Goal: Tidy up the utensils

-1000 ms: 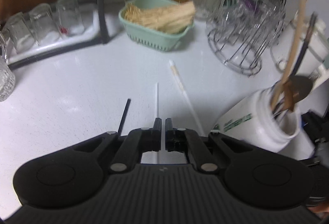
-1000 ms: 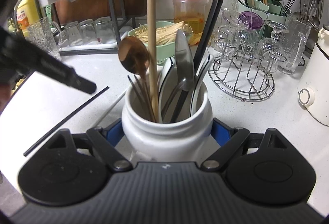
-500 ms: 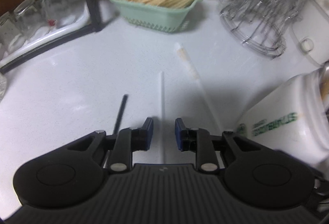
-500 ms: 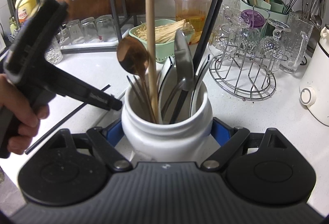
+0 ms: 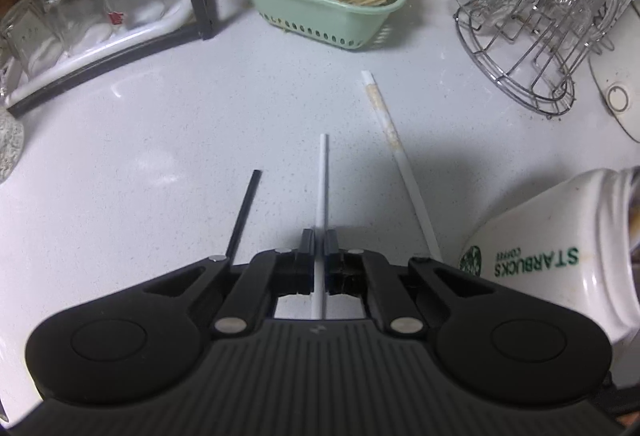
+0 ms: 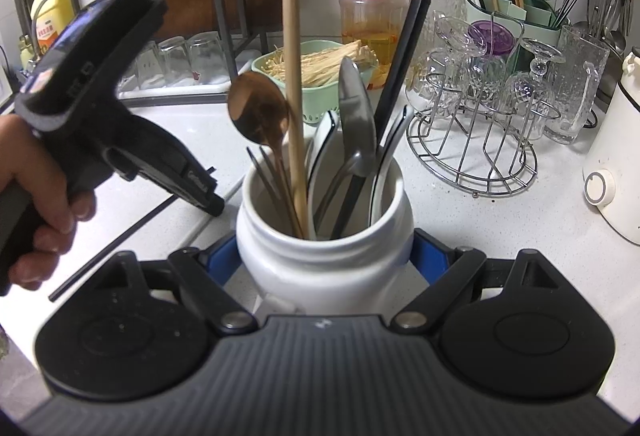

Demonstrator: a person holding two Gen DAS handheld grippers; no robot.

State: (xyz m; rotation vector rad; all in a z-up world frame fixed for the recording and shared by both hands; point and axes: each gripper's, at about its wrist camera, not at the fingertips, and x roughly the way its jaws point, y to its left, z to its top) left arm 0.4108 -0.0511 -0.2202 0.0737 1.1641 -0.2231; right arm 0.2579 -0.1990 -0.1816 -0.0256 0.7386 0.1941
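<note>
White chopstick [image 5: 322, 176] on the counter [image 5: 160, 140] is pinched in the left gripper [image 5: 319, 242] — pick step. Right gripper [image 6: 324, 256] clamps the jar [image 6: 324, 264]. Next: lift, tip upright, drop it in.

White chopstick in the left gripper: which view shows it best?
Left wrist: the white chopstick runs straight out from the shut left gripper, full length visible. In the right wrist view the left gripper hides it.

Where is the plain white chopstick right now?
In the left wrist view the white chopstick lies on the counter, pinched in the left claw, with the black chopstick to its left.
</note>
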